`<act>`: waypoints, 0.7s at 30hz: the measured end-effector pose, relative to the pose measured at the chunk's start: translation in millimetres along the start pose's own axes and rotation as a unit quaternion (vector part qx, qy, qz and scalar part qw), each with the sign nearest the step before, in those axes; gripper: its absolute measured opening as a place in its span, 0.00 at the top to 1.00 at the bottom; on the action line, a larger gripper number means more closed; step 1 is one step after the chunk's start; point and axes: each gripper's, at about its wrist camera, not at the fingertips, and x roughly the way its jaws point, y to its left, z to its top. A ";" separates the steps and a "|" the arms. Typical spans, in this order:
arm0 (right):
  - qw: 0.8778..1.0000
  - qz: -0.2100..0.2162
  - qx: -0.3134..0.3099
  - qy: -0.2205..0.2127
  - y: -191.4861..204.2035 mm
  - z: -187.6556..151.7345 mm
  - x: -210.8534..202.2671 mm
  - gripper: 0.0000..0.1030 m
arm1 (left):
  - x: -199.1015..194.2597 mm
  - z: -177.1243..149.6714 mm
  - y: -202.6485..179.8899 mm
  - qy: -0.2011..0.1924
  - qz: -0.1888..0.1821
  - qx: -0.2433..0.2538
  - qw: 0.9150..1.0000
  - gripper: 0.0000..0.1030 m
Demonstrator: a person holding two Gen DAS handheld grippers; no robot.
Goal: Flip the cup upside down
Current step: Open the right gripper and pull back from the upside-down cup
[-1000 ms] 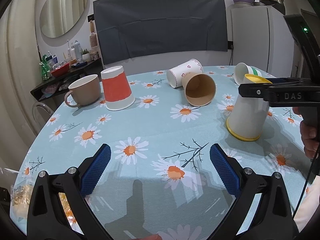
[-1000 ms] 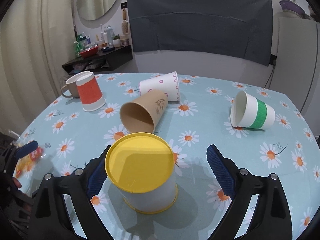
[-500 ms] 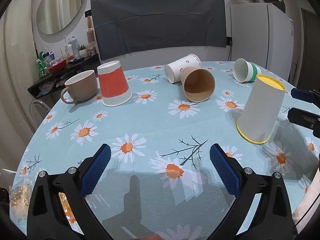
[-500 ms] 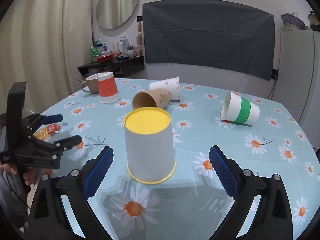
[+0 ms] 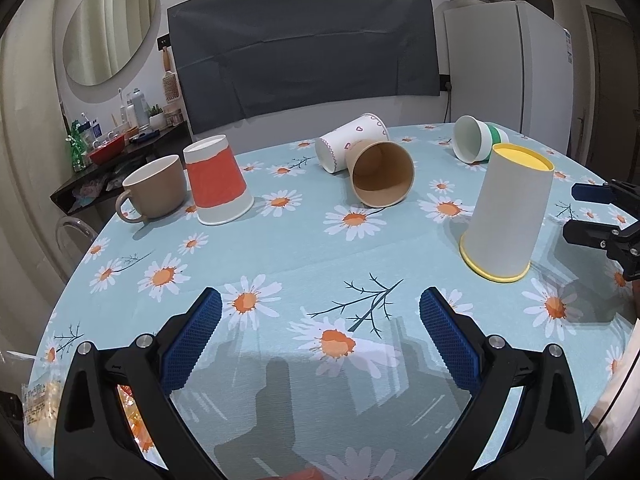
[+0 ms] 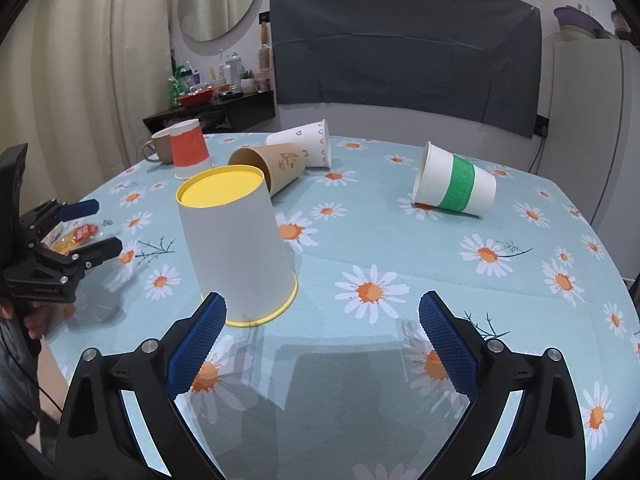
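A white cup with a yellow base and rim (image 5: 508,216) stands upside down on the daisy tablecloth; it also shows in the right wrist view (image 6: 236,244). My right gripper (image 6: 320,344) is open and empty, just behind the cup, apart from it; it also shows at the right edge of the left wrist view (image 5: 588,214). My left gripper (image 5: 320,336) is open and empty over the near table; it also shows at the left of the right wrist view (image 6: 92,226).
A brown paper cup (image 5: 380,174), a white heart cup (image 5: 352,142) and a green-banded cup (image 6: 454,184) lie on their sides. A red cup (image 5: 216,182) stands upside down beside a brown mug (image 5: 154,188). A snack packet (image 6: 76,236) lies near the table's left edge.
My right gripper has let go of the yellow-based cup and drawn back from it. The cup now stands alone, upside down. My left gripper has barely moved.
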 end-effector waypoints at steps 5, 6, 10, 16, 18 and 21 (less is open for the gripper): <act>1.000 -0.001 -0.002 -0.012 1.5 -0.8 -2.5 0.10 | 0.7 1.5 -2.3 0.000 0.012 -0.001 1.000 0.06; 1.000 0.001 -0.003 -0.014 1.6 -1.3 -3.7 0.10 | 1.3 2.2 -3.5 0.003 0.011 0.000 1.000 0.06; 1.000 0.010 -0.003 -0.019 0.3 -1.6 -5.4 0.10 | 2.6 5.0 -8.7 0.004 -0.002 0.002 1.000 0.06; 1.000 0.014 -0.001 -0.015 -0.4 -1.0 -4.4 0.10 | 9.1 13.0 -28.3 0.010 -0.038 -0.005 0.999 0.06; 1.000 0.014 -0.001 -0.015 -0.5 -1.1 -4.0 0.10 | 12.1 15.8 -36.2 0.016 -0.052 -0.010 0.998 0.06; 1.000 0.014 0.001 -0.017 -1.1 -1.3 -5.0 0.10 | 14.1 17.2 -45.5 0.018 -0.053 -0.009 0.998 0.06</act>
